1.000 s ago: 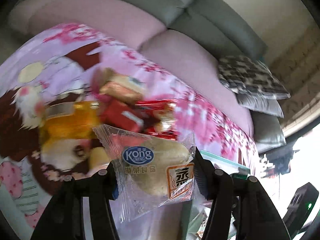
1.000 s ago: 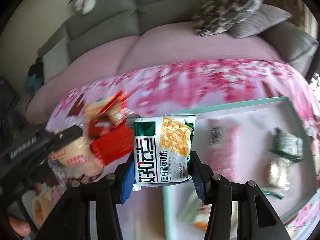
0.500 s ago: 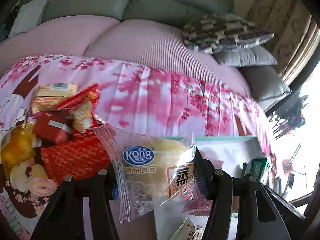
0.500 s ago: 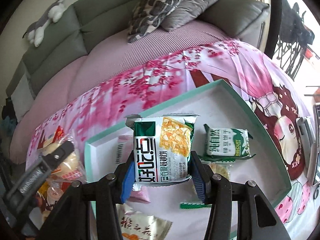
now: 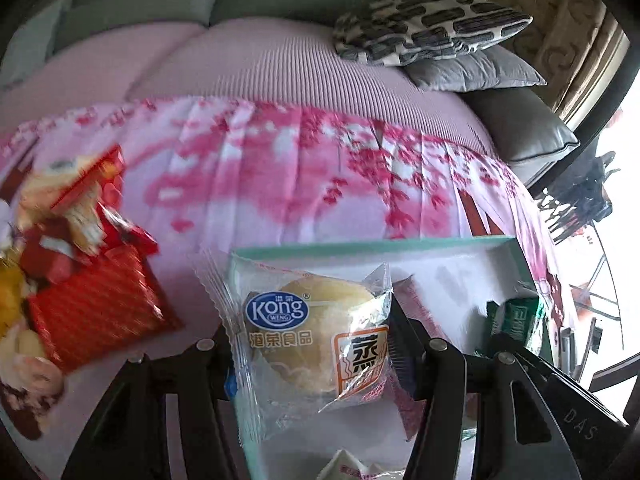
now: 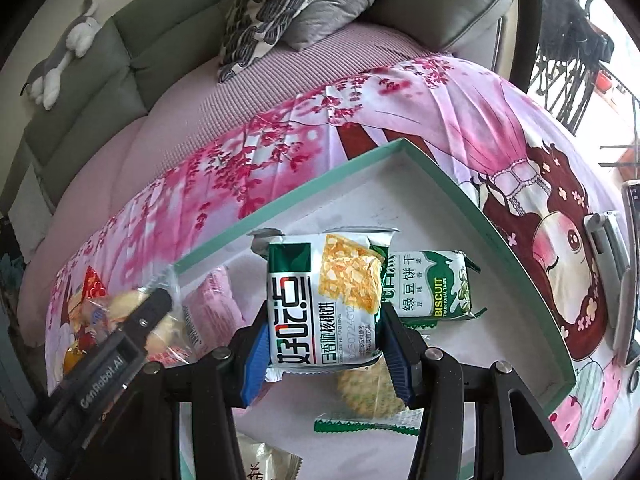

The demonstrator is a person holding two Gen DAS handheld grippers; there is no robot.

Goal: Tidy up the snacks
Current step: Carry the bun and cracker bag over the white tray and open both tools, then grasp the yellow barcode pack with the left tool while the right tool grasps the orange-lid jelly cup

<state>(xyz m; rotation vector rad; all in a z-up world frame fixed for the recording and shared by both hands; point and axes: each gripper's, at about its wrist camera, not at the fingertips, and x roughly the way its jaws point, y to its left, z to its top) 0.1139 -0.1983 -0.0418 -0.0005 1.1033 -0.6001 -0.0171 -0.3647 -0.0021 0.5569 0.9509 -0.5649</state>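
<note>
Both grippers now sit over the teal tray; 1 s ago they were back over the snack pile w/ tray off to the side.

Near: my left gripper (image 5: 310,344) clamped on the steamed-cake pack (image 5: 316,340), pads on both side edges. Clear crinkly film, soft cake inside — light, squashes easy, so I judge the film margins are the place to hold, not the cake body. Slippery wrap; could slide if grip slackens.

My right gripper (image 6: 324,344) pinching the walnut-crisp pack (image 6: 324,300) at its lower half. Glossy foil, light, contents prob. brittle — go gentle.

Mid: teal tray (image 6: 440,184) under both packs; green biscuit pack (image 6: 432,292) and a round cracker pack (image 6: 370,394) already in it, just behind/below mine.

Far: red snack pile (image 5: 92,312) on the pink floral cloth (image 5: 260,180), well apart from tray; sofa beyond.
</note>
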